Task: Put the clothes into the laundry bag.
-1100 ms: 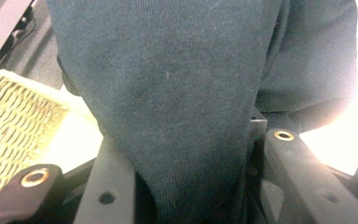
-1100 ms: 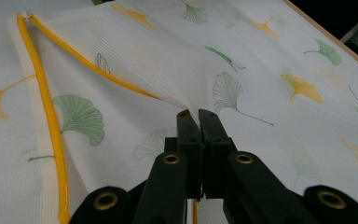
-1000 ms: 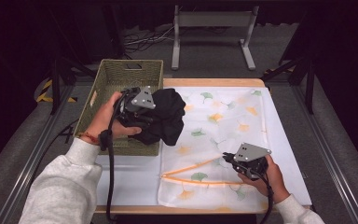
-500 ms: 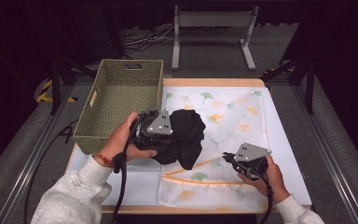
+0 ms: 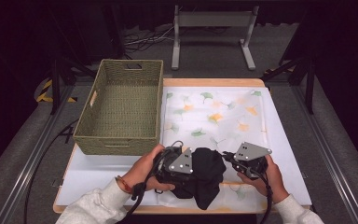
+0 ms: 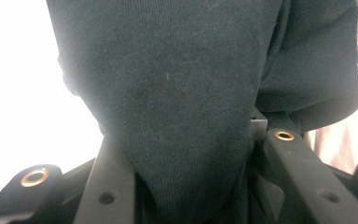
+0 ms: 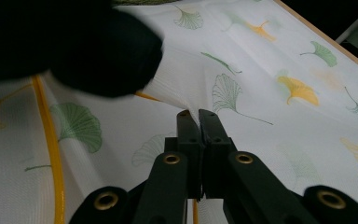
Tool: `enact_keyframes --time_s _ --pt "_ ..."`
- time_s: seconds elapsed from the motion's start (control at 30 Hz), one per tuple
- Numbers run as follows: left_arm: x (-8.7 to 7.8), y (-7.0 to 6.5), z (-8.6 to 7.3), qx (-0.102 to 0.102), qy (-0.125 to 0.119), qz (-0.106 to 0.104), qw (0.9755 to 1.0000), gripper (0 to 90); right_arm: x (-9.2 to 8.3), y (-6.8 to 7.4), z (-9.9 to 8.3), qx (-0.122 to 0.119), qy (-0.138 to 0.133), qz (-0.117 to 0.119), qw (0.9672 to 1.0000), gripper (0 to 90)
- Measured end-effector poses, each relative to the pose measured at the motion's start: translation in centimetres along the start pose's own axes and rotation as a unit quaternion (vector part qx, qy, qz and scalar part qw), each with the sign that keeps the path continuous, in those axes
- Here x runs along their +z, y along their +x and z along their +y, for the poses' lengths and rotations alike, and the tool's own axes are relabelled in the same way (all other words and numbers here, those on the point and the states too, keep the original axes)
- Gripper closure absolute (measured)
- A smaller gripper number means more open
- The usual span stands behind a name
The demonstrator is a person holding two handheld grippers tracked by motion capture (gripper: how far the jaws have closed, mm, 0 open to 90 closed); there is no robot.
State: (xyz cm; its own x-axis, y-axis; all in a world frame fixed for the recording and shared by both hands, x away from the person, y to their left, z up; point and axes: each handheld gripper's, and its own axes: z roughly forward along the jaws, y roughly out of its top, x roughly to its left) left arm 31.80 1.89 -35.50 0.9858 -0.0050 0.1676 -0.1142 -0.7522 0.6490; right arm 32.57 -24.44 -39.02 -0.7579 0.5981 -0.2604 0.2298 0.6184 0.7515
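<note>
A black garment [image 5: 207, 177] hangs bunched from my left gripper [image 5: 196, 169], low over the near part of the table; in the left gripper view the black garment [image 6: 177, 93] is squeezed between the two jaws. A white mesh cloth [image 5: 214, 121] printed with green and orange ginkgo leaves and edged in yellow lies spread on the table. My right gripper [image 5: 227, 158] sits just right of the garment with its jaws shut on a pinched-up fold of the mesh cloth [image 7: 177, 100], as the right gripper view shows at the right gripper [image 7: 196, 115].
An olive woven basket [image 5: 121, 109] stands on the table's left side, its inside bare. The white tabletop [image 5: 98, 175] has a wooden edge. A metal stand [image 5: 212, 21] and cables sit on the floor beyond the table.
My left gripper carried the black garment from beside the basket down and toward the near edge, close to the right gripper. The right gripper stayed put.
</note>
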Motion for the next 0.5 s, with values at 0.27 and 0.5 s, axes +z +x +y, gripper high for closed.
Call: enact_keyframes --time_s 0.27,0.5 --pt "3.7 -0.5 0.1 0.007 0.042 -0.030 0.9987 62.2 0.1 0.0 0.1 0.003 -0.004 0.000 1.0000 88.7" --pt "5.9 -0.3 0.7 0.004 0.071 -0.027 0.9971 61.5 -0.4 0.1 0.8 0.003 -0.017 0.004 0.9998 88.7"
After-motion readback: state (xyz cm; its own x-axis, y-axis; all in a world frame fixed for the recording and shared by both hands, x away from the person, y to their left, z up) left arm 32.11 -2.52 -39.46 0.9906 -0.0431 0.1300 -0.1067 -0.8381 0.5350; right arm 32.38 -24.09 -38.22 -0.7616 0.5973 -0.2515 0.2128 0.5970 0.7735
